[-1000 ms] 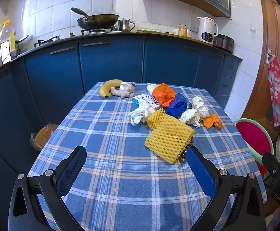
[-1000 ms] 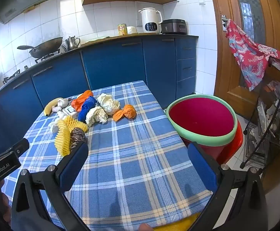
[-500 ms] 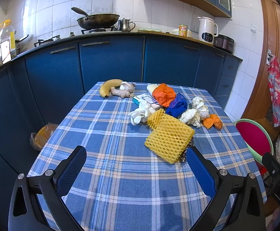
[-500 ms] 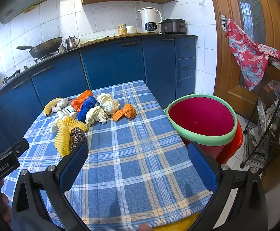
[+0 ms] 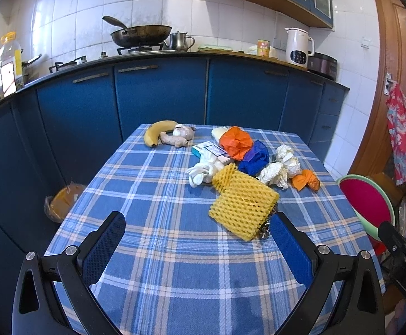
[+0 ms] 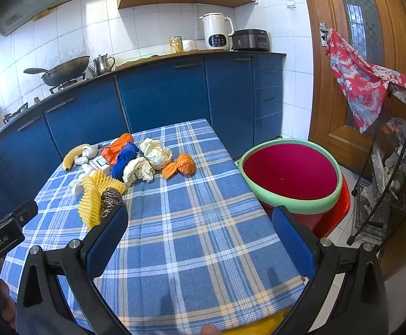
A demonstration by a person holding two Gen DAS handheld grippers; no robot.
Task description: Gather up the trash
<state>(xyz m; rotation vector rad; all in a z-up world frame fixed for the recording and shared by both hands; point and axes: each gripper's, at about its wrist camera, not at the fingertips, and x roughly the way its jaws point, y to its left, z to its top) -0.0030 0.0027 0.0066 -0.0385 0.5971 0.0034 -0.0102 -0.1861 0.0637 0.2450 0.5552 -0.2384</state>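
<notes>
Trash lies in a heap on the blue plaid table (image 5: 152, 245): a yellow foam net (image 5: 242, 209) over a metal scourer (image 6: 111, 199), white crumpled paper (image 5: 275, 174), a blue bag (image 5: 254, 157), orange bags (image 5: 236, 141) and a small orange wad (image 6: 182, 164). A banana (image 5: 157, 132) and ginger (image 5: 173, 139) lie at the far end. A red bin with a green rim (image 6: 289, 177) stands right of the table. My left gripper (image 5: 197, 243) is open near the table's front, short of the net. My right gripper (image 6: 200, 237) is open over the near right corner.
Blue cabinets (image 5: 161, 95) with a wok (image 5: 141, 35) and kettle (image 5: 297, 46) run behind the table. A bagged container (image 5: 62, 202) sits on the floor at left. A wire rack (image 6: 392, 167) and a wooden door (image 6: 350, 55) with red cloth stand at right.
</notes>
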